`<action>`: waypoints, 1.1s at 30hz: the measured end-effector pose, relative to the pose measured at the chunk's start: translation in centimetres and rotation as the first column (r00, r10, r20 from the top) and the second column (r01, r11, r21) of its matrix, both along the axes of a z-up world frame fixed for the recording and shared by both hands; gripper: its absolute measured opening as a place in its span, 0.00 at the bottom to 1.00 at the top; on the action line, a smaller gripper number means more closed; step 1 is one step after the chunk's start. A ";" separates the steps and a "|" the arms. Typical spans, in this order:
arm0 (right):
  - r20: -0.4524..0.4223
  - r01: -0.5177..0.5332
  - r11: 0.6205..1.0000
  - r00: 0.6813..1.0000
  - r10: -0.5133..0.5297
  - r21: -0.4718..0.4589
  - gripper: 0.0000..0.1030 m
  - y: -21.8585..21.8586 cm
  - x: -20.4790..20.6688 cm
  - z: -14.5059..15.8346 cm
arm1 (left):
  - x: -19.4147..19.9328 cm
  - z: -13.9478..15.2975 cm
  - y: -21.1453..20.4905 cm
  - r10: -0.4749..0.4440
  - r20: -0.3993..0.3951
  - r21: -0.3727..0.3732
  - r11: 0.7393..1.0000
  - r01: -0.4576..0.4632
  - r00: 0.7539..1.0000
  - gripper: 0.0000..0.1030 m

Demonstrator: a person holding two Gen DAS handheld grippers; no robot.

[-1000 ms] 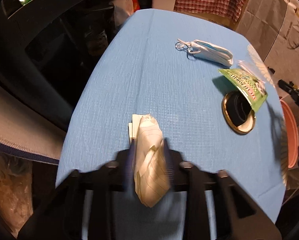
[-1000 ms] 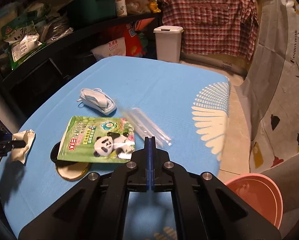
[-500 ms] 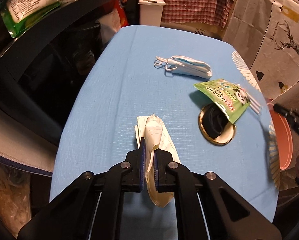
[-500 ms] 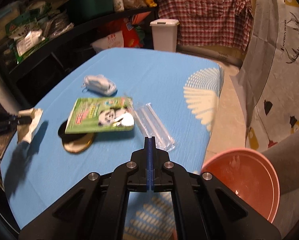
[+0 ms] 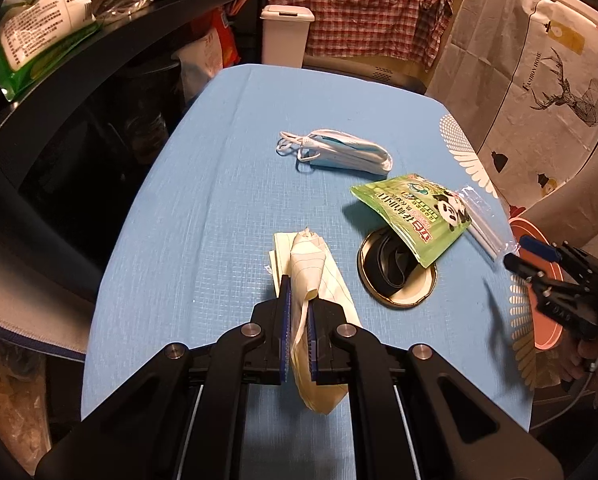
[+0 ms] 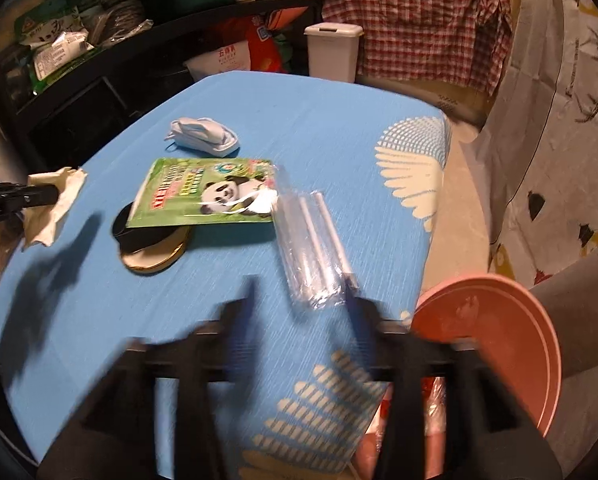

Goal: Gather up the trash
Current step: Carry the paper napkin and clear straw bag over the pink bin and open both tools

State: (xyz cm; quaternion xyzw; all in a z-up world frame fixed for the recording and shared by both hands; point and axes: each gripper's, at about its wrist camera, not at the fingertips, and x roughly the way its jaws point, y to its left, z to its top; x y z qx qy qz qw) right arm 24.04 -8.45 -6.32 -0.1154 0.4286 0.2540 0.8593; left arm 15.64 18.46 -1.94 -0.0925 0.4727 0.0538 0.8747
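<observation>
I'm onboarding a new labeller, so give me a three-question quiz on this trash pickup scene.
1. True or false: the left hand-held gripper is shut on the crumpled tissue.
2. What lies on the gold-rimmed lid? A) face mask B) green panda packet C) clear straw wrapper
3. Fill in: the right hand-held gripper is ____, with the clear straw wrapper just ahead.

Key: 1 true; 2 B, green panda packet; 3 open.
</observation>
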 end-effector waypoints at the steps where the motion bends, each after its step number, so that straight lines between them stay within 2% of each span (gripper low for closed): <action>1: -0.004 0.005 1.000 1.000 -0.005 -0.003 0.55 0.1 0.4 -0.3 | 0.1 -0.1 0.1 0.001 -0.001 -0.003 1.000 -0.001 1.000 0.07; 7: -0.037 0.031 0.999 0.999 -0.032 -0.020 0.55 0.0 2.5 -2.1 | 0.7 -0.4 -0.2 -0.011 -0.001 -0.011 1.000 0.011 1.000 0.07; 9: -0.045 0.026 0.999 0.999 -0.028 -0.028 0.51 0.1 2.8 -2.6 | 0.9 -0.4 -0.3 -0.014 0.000 -0.013 1.000 0.014 1.000 0.07; 11: -0.050 0.018 1.000 0.999 -0.019 -0.021 0.43 0.1 2.9 -2.8 | 1.1 -0.3 -0.2 -0.014 0.004 -0.017 1.000 0.014 1.000 0.07; 13: -0.053 0.015 1.000 0.998 -0.016 -0.018 0.22 0.0 2.9 -2.7 | 1.3 -0.2 -0.3 -0.013 0.010 -0.019 1.000 0.014 1.000 0.07; 16: -0.060 0.015 1.000 0.998 -0.015 -0.004 0.10 -0.3 2.7 -2.3 | 1.6 0.0 -0.4 -0.011 0.017 -0.025 1.000 0.011 1.000 0.07; 21: -0.040 0.034 0.999 0.999 -0.033 0.027 0.08 -1.1 1.7 -0.7 | 1.7 1.1 -0.9 -0.015 0.046 -0.039 0.999 0.017 0.999 0.07; 28: 0.009 0.069 0.995 0.998 -0.070 0.078 0.08 -2.9 -0.9 3.3 | 0.8 3.3 -2.0 -0.037 0.115 -0.054 0.998 0.044 0.993 0.07; 33: 0.075 0.085 0.991 0.993 -0.093 0.099 0.08 -3.5 -3.6 6.7 | 0.2 4.6 -3.1 -0.054 0.160 -0.047 0.997 0.062 0.986 0.07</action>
